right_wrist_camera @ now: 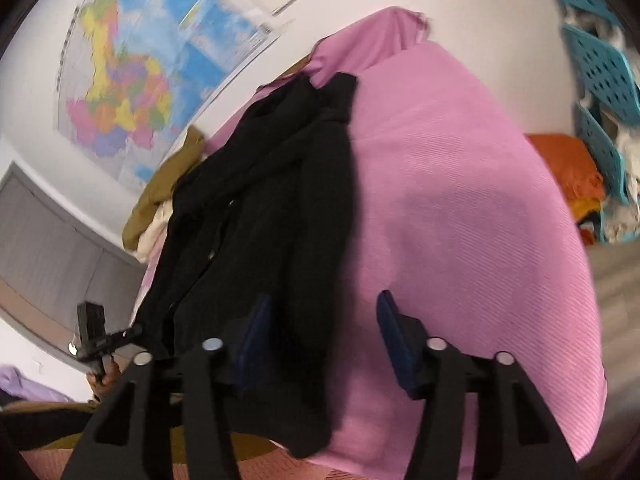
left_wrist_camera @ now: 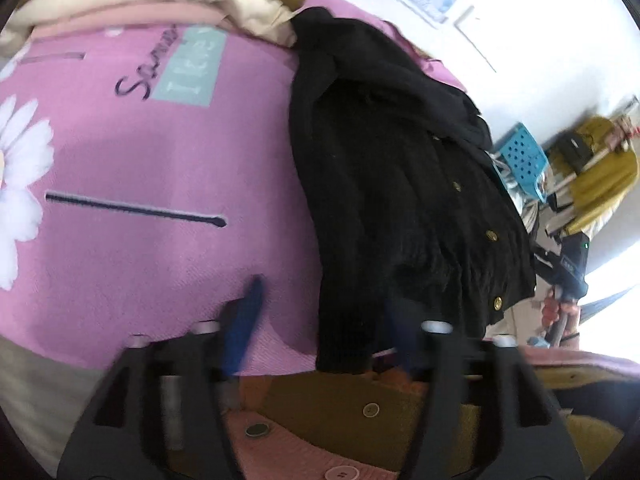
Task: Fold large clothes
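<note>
Daylight overexposes my left view's right edge, motion blur smears both fisheye frames, whose corners bend into black vignette, and the black buttoned knit cardigan [left_wrist_camera: 404,184] loses texture against the evenly lit pink woven bedspread [right_wrist_camera: 460,208].

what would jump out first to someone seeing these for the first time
A black buttoned garment lies in a long strip on a bright pink sheet, the strongest contrast in both views. On the sheet's left part sit a white daisy print and dark script lettering. From the right wrist, a colourful wall map hangs behind it.
</note>
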`<state>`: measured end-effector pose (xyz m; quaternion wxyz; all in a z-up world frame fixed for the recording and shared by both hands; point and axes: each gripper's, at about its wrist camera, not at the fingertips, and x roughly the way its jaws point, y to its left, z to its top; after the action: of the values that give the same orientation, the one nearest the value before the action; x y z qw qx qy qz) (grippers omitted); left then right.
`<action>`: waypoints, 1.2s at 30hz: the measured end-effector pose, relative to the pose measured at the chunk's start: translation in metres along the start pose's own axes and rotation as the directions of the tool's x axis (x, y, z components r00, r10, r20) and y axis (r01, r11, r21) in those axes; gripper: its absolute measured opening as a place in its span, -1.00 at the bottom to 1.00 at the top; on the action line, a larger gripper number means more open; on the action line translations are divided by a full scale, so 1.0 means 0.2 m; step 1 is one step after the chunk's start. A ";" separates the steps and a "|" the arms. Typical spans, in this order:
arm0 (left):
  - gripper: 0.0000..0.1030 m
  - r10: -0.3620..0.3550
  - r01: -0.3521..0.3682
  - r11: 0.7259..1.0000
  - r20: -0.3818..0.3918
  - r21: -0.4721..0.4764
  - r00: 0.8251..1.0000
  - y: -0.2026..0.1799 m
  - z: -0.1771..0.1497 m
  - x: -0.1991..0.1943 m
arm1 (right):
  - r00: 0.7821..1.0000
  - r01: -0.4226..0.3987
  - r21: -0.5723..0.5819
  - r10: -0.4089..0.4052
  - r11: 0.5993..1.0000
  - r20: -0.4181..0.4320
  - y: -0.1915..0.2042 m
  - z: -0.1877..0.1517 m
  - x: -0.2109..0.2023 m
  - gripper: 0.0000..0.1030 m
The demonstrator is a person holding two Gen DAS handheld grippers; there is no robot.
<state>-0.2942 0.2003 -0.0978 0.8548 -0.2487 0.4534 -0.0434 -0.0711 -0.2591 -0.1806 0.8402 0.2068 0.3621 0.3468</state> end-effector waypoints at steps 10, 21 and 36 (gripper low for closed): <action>0.83 -0.130 0.134 0.987 -0.047 0.085 0.990 -0.17 -0.03 0.14 | 0.991 -0.123 -0.138 0.114 0.983 -0.070 0.15 -0.09 0.07 0.54; -0.27 -0.094 0.095 0.994 -0.016 0.051 0.995 -0.22 0.01 0.23 | 0.955 -0.289 -0.027 0.287 0.957 -0.072 0.15 -0.10 0.14 -0.84; -0.81 -0.195 0.197 0.980 0.086 -0.016 0.977 -0.23 0.21 -0.04 | 0.887 -0.437 -0.065 0.441 0.897 0.137 0.32 0.20 -0.11 -0.88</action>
<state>-0.2579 0.1795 -0.0509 0.8616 -0.3040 0.3910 -0.1114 -0.0799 -0.2356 -0.1055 0.7678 0.2949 0.2370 0.5171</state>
